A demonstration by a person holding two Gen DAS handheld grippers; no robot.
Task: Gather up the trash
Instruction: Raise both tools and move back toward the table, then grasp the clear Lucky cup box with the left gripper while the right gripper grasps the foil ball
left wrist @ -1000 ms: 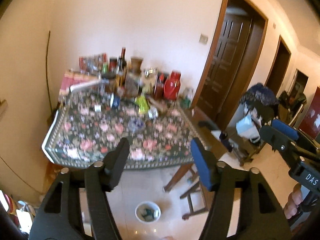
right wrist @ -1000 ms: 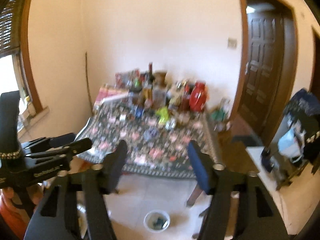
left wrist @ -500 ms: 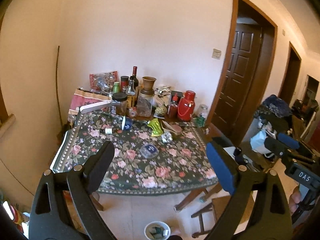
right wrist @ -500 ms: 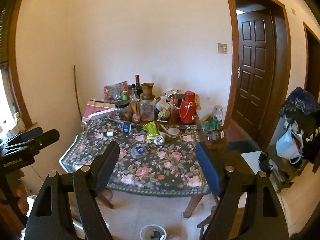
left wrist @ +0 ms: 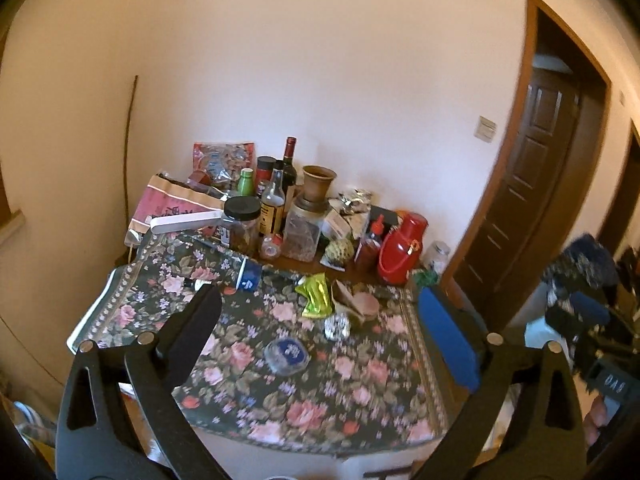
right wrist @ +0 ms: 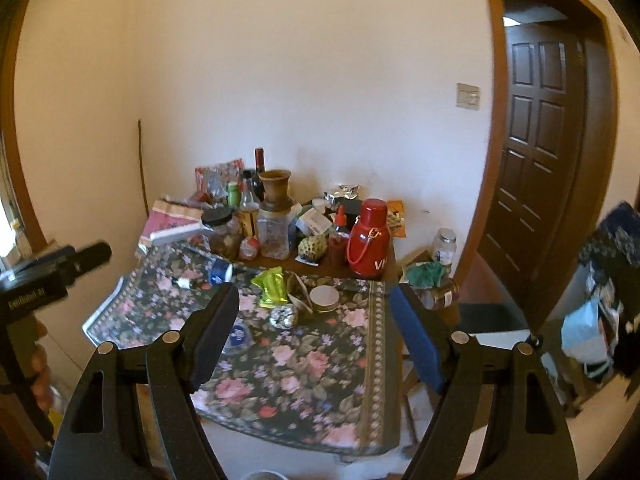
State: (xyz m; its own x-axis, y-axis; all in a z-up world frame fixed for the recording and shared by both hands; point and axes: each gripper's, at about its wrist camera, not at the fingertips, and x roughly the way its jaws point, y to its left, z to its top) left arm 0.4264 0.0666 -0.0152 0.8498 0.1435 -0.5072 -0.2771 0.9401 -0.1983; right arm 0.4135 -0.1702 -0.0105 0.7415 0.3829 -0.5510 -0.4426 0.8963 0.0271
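The left gripper (left wrist: pixel 320 336) was spread wide with nothing between its fingers, hanging above the near edge of the floral-clothed table (left wrist: pixel 280 392). The right gripper (right wrist: pixel 314 332) was equally agape and empty over the same table. Out from the left gripper's gap, the trash lay on the cloth: a blue round lid (left wrist: pixel 287 354) at about 6 o'clock, a crumpled foil ball (left wrist: pixel 337 326) near the centre, a green wrapper (left wrist: pixel 315 290) at 12 o'clock beside it.

Farther back stood the containers: a black-lidded jar (left wrist: pixel 241 226) holding something dark (contents not identifiable), a clear jar (left wrist: pixel 304 232) with brownish matter, topped by a clay pot (left wrist: pixel 318 182), and a red jug (left wrist: pixel 400 250) at 1 o'clock.

The right wrist view alone showed a round tin (right wrist: pixel 325 298) beside the wrapper and white lettering on the jug; it also caught the left gripper at 9 o'clock.
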